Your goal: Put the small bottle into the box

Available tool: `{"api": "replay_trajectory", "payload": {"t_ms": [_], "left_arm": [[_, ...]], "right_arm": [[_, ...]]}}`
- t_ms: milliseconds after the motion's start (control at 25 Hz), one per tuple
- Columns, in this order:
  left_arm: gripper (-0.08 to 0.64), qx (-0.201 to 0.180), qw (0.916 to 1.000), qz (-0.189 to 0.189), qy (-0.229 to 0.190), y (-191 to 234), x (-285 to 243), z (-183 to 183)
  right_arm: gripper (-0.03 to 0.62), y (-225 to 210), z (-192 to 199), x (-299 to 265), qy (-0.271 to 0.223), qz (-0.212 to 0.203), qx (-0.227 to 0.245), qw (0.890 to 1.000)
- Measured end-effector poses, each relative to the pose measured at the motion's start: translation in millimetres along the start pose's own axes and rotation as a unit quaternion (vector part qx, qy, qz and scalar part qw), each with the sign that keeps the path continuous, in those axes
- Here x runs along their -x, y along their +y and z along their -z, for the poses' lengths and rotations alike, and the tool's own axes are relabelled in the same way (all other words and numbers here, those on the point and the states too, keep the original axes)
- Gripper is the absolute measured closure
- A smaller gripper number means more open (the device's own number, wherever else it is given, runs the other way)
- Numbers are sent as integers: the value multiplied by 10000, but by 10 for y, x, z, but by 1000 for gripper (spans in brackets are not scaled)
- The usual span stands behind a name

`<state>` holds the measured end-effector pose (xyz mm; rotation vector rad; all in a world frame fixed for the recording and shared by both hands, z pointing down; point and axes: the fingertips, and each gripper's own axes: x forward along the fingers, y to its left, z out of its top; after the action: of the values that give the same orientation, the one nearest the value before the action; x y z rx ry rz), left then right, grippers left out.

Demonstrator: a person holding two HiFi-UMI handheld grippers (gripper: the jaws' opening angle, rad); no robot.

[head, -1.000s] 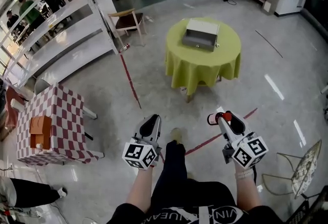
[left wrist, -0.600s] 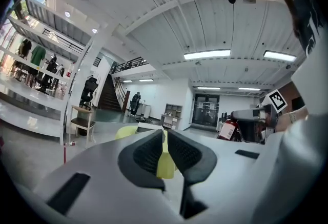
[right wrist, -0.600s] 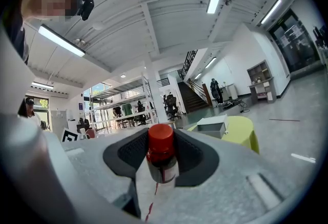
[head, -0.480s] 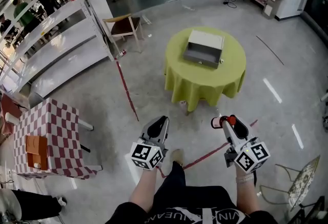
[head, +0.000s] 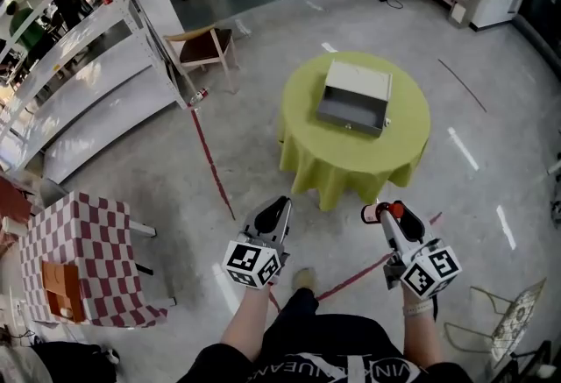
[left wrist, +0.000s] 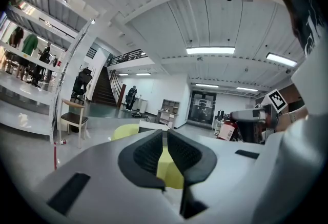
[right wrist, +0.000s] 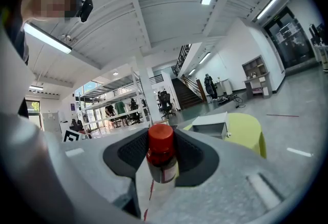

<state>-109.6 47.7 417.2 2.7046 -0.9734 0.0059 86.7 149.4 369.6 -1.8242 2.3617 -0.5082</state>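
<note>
Fingers [right wrist: 130,152] of the right gripper [right wrist: 161,141] are clamped on the small bottle [right wrist: 162,165], the left gripper's [left wrist: 165,141] are closed on nothing, box [head: 351,119] is sat on the green desk [head: 307,114].

I see a grey floor [head: 131,153] crossed by red tape [head: 212,162], a green-clothed round table [head: 351,171], a checked table [head: 96,250] (far left), a wooden chair [head: 208,44] and white shelving [head: 96,48].

Walker: stepped nearer the round green-clothed table [head: 307,140] | box [head: 355,98]: lower, closer in the head view | checkered table [head: 96,258]: slid toward lower-left corner | left gripper [head: 280,204], right gripper [head: 384,215] with small bottle [right wrist: 161,154]: carried forward, lower in frame.
</note>
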Motion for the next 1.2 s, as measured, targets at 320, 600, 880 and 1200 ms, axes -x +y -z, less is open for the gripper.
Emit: {"api": "replay_trajectory", "payload": {"t_ms": [320, 600, 880, 1200], "left_arm": [[528, -3, 9994, 328, 77, 266, -510, 11], [528, 84, 9991, 362, 182, 309, -674, 150], [528, 269, 9995, 27, 150, 591, -919, 142], [528, 380, 9990, 89, 205, 594, -1534, 94]], "right_arm": [[445, -183, -29, -427, -73, 148, -29, 9999], [445, -353, -3, -592, 79, 176, -50, 9998], [445, -585, -93, -1047, 147, -86, -30, 9998], [445, -882, -212, -1650, 438, -574, 136, 9973]]}}
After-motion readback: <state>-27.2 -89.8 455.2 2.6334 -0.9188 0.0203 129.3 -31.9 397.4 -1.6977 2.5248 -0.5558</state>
